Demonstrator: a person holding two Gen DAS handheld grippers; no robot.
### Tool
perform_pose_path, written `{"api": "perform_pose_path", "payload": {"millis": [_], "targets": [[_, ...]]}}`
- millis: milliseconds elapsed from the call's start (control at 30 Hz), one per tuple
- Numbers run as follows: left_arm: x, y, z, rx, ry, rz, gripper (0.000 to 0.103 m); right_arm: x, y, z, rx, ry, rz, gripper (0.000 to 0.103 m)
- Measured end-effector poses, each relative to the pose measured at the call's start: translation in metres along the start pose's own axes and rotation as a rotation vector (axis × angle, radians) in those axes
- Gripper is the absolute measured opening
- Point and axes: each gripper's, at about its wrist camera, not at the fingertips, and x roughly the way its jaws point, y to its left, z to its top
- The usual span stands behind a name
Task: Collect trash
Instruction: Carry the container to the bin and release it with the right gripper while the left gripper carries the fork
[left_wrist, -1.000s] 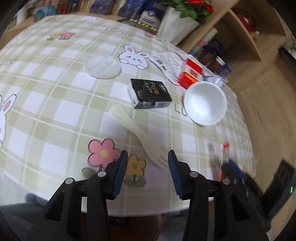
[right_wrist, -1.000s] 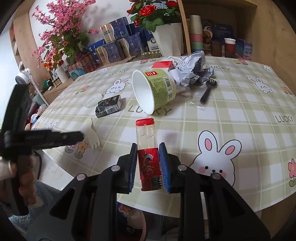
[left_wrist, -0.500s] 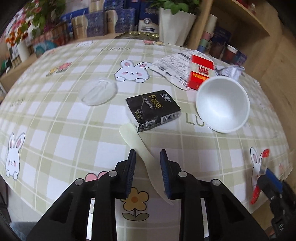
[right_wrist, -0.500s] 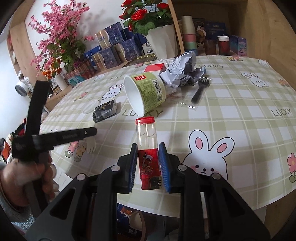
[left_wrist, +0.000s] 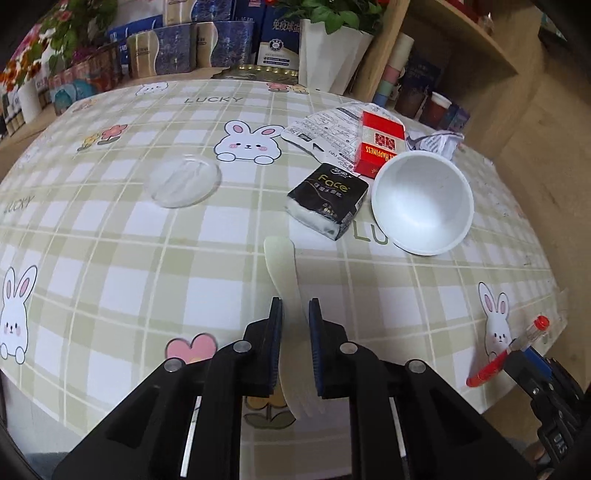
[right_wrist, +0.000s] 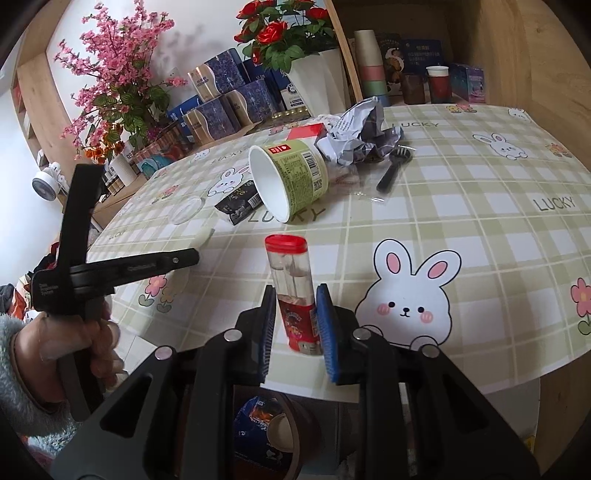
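Since a second ago, left gripper (left_wrist: 294, 325) fingers closing onto fork (left_wrist: 286, 288) lying lengthwise between them; right gripper (right_wrist: 295, 314) clamping bottle (right_wrist: 295, 291).

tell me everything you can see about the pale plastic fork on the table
The fork is pale cream, slightly see-through plastic with a broad rounded handle end and short tines. It lies flat on the checked tablecloth, handle end towards the black tissue pack, tines towards the table edge. The left tongs are closing around its middle, with the fork between the blue pads; whether they press on it yet is unclear. Nothing else touches it.
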Motion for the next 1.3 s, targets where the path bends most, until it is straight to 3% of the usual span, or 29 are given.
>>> {"api": "perform_pose_path", "payload": {"millis": [267,300,333,867,1067,1300], "targets": [[-0.037,0.020,-0.003,-0.065,-0.038,-0.041,0.014,-0.007,0.005,0.003,0.014,-0.022,0.018,0.023],[-0.043,0.023,-0.004,-0.070,-0.045,-0.048,0.014,-0.008,0.007,0.004,0.012,-0.024,0.020,0.016],[-0.050,0.025,-0.004,-0.071,-0.054,-0.055,0.014,-0.010,0.009,0.005,0.009,-0.027,0.020,0.014],[-0.149,0.047,-0.037,-0.021,-0.188,-0.123,0.014,-0.047,0.061,-0.001,-0.063,-0.041,0.061,0.014],[-0.181,0.057,-0.066,0.001,-0.219,-0.145,0.014,-0.054,0.092,-0.028,-0.117,0.005,0.076,0.014],[-0.193,0.076,-0.097,-0.001,-0.218,-0.144,0.013,-0.034,0.122,-0.072,-0.184,0.147,0.091,0.014]]}}
